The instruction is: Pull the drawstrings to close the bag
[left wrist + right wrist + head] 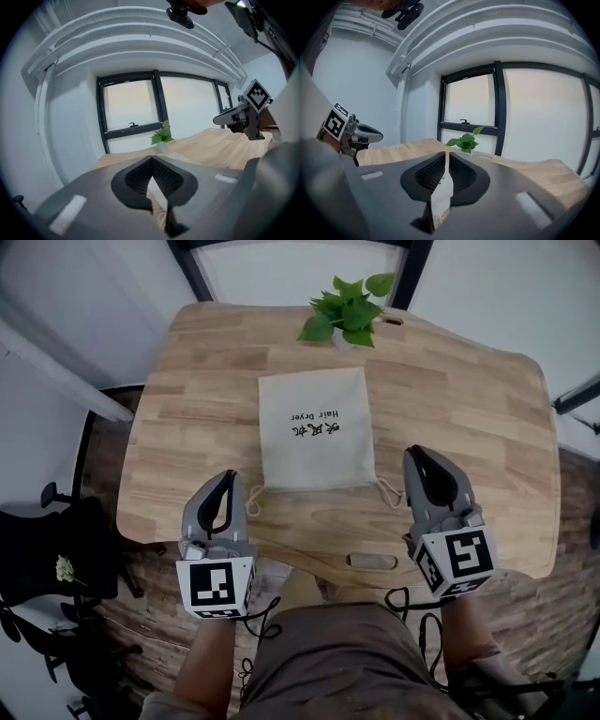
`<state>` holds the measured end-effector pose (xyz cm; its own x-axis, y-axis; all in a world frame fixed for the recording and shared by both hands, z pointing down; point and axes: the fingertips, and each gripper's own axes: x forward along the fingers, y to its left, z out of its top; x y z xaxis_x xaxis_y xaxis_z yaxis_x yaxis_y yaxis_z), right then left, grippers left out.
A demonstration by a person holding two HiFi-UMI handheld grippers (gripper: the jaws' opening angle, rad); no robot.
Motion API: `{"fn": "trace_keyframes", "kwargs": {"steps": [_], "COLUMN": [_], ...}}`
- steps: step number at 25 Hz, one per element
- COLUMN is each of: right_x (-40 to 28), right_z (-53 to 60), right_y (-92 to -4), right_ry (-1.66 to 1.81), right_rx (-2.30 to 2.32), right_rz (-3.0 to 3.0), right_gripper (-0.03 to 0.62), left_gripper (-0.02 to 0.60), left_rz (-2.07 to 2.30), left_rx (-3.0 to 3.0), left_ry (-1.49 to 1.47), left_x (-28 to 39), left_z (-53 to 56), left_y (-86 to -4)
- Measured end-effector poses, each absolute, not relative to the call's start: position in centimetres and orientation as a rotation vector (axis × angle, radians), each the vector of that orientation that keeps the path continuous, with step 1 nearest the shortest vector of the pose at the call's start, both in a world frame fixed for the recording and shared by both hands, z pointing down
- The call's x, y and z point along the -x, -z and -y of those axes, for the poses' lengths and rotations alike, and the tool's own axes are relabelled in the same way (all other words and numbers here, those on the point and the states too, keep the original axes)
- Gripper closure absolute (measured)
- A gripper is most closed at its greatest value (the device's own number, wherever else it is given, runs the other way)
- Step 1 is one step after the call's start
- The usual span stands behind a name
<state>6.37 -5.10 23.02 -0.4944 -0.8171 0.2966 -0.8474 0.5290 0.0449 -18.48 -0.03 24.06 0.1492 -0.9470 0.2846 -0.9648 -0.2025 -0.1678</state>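
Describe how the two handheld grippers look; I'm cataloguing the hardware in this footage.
Both the left gripper and right gripper have grey bodies with curved, black-lined jaws. Each carries a white cube printed with black square markers, and thin black cables trail back from them.

Left tool (228, 476) closed, right tool (418, 454) barely parted

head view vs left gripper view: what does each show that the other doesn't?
Head view only: the cloth bag laid out flat with its print, and its drawstrings loose at the near corners. Left gripper view only: the window and the ceiling rails; a pale sliver in its jaw gap may be the bag, can't tell. Both: the wooden table, the potted plant, the left claw and the right claw.
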Motion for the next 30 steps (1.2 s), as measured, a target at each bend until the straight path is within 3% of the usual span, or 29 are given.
{"fn": "trace_keyframes", "kwargs": {"steps": [4,8,13,17,23,30], "right_x": [-6.1,-5.7,-6.3,-6.3,-6.8,-7.6], "right_z": [5.3,3.2,2.6,3.0,3.2,3.6], "right_y": [-28.0,-35.0,-40.7,-42.1,-44.4,-45.9], "right_ry": [-0.237,-0.364,-0.331,-0.342,-0.340,-0.388], "right_rx": [-1.320,-1.167,-1.047,-0.982,-0.884,-0.780], "right_rz": [2.461,2.396,2.274,2.290,2.226,2.208], "right_gripper": [0.495,0.405,0.382,0.379,0.387,0.419], "left_gripper": [0.578,0.471,0.374,0.343,0.342,0.406], "left_rz": [1.867,1.709,1.571,1.494,1.361,1.226], "left_rx": [-2.286,-2.273,-2.276,-2.282,-2.275,-2.335], "left_ry": [-0.602,-0.662,-0.729,-0.798,-0.896,-0.951], "left_x": [19.1,18.4,17.6,17.7,18.0,17.2], "left_z": [1.1,0.6,0.4,-0.1,-0.2,0.3], "left_y": [-29.2,-35.4,-40.4,-42.6,-45.2,-45.3]}}
